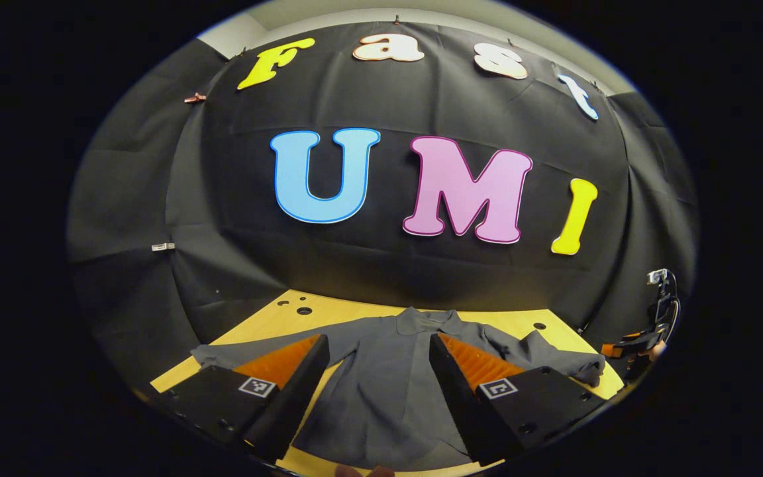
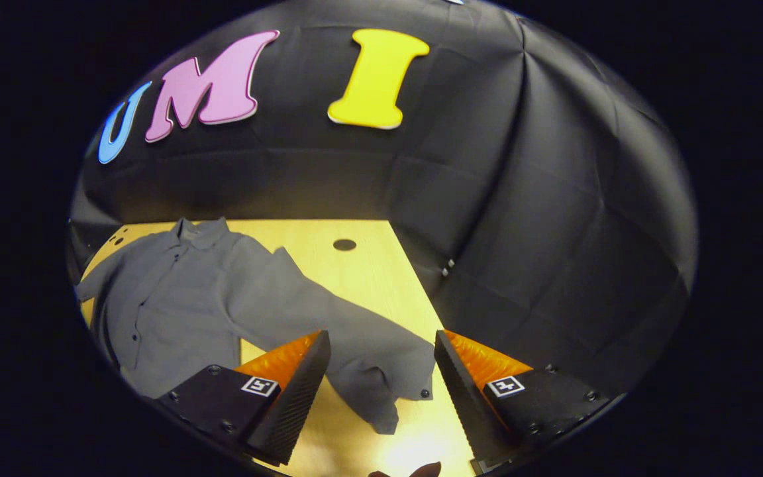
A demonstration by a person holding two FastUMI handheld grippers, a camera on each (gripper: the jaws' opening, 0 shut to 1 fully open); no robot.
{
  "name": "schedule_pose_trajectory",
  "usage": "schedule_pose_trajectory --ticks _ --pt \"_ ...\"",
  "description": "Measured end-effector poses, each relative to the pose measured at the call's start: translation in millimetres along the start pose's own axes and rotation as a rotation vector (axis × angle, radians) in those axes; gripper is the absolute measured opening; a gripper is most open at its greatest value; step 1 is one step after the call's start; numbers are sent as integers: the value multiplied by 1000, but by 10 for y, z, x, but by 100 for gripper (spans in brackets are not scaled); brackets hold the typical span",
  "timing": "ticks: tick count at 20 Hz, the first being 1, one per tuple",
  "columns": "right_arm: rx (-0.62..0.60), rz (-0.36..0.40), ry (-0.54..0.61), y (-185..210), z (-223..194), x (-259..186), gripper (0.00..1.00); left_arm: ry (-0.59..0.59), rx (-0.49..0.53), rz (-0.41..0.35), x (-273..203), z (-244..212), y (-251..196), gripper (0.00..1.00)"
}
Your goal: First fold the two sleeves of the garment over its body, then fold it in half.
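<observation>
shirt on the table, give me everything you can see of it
The shirt is grey, long-sleeved, of thin woven-looking cloth, with a collar and a buttoned front placket. It lies face up and unfolded on the wooden table, collar toward the booth wall. Both sleeves are spread outward, none folded over the body yet. One sleeve runs out to a buttoned cuff, slightly crumpled, which lies between the right gripper's open fingers. The left gripper hovers open over the body. Neither is seen gripping it.
</observation>
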State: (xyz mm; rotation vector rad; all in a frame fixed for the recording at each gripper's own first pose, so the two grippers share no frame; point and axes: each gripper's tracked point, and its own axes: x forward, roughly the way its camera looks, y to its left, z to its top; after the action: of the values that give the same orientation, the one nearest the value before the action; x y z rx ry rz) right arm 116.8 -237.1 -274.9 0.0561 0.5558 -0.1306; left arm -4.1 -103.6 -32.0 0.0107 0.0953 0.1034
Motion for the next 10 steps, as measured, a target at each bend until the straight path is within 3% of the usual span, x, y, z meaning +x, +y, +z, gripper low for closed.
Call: schedule_pose_trajectory --ticks 10 --pt "47 -15 214 -129 -752 688 98 31 2 56 -107 -120 -174 95"
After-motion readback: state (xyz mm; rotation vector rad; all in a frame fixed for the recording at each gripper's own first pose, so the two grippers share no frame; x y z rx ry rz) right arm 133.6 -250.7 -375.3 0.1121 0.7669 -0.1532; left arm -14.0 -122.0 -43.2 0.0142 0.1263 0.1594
